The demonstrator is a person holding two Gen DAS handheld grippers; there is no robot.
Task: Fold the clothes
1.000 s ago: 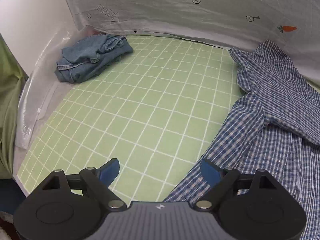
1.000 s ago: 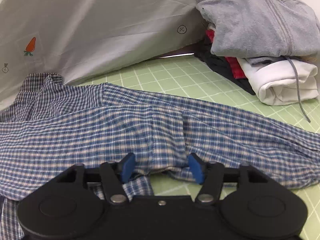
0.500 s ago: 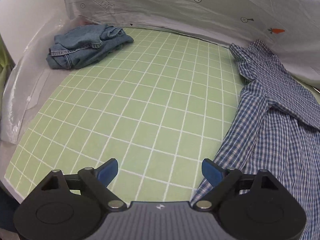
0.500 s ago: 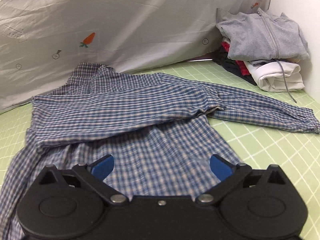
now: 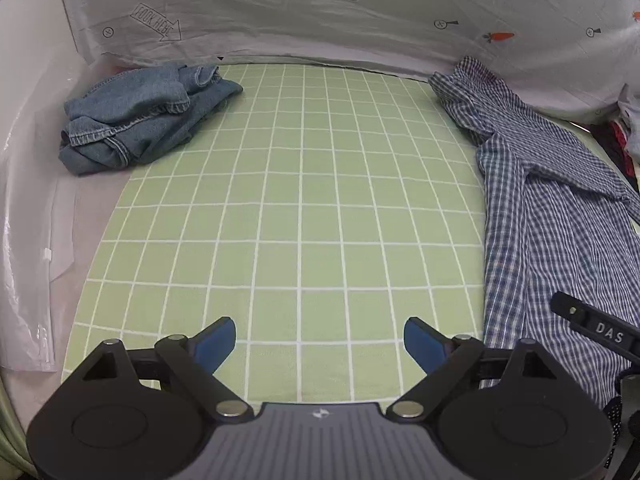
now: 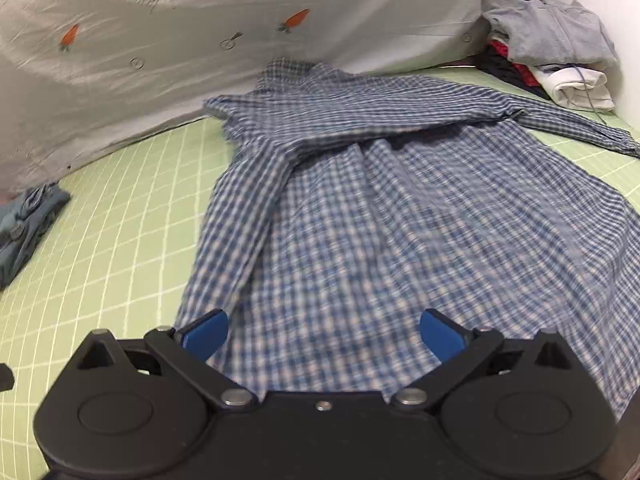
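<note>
Left wrist view: left gripper [image 5: 319, 345] spread wide, empty, over green grid mat [image 5: 300, 200]; plaid shirt [image 5: 560, 220] along right edge; crumpled denim [image 5: 140, 116] upper left.

Right wrist view: right gripper [image 6: 323, 335] likewise spread, empty (hovering at hem); plaid shirt [image 6: 380, 200] centre, one sleeve crossed over. Step: between folds, apparently; next calls for pinching the remaining sleeve or hem.

green grid mat [image 5: 304, 208], plaid shirt [image 6: 400, 216], crumpled jeans [image 5: 140, 116], folded pile [image 6: 560, 64]
</note>
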